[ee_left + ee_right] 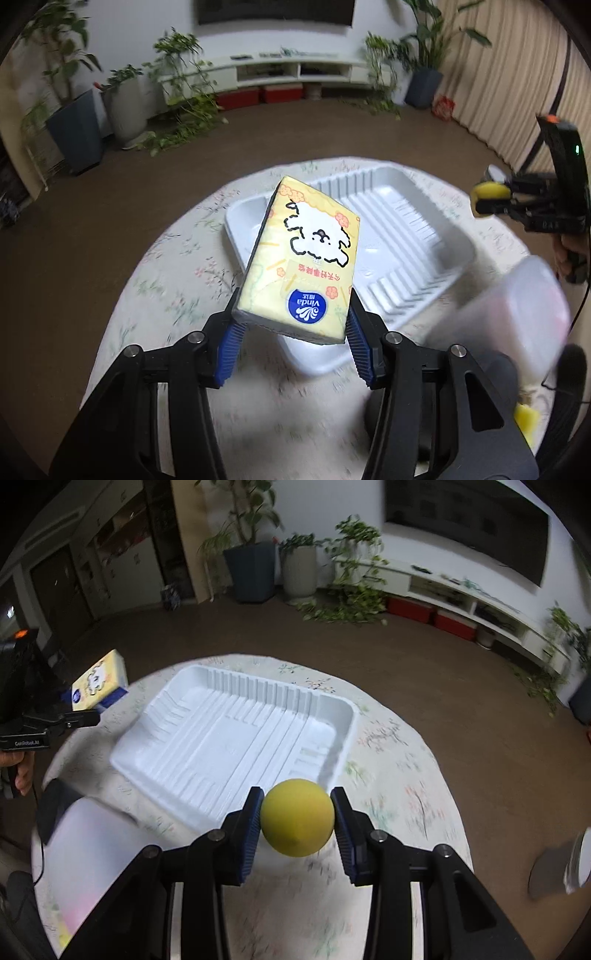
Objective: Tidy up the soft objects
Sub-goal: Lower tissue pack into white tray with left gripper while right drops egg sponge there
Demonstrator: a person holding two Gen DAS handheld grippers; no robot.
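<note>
Left gripper (291,325) pinches a tissue pack (301,254), right gripper (297,823) a foam ball (297,818), above the empty tray (236,738); the ball could roll out if dropped.

The yellow tissue pack (301,258), printed with a white cartoon dog, is held tilted above the near-left corner of the ribbed white tray (236,734). The yellow ball (297,818) is held just off the tray's near-right corner.

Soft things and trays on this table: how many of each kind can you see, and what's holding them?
Tissue packs: 1, held in the left gripper
Yellow balls: 1, held in the right gripper
White trays: 1, nothing in it
Total: 3
</note>
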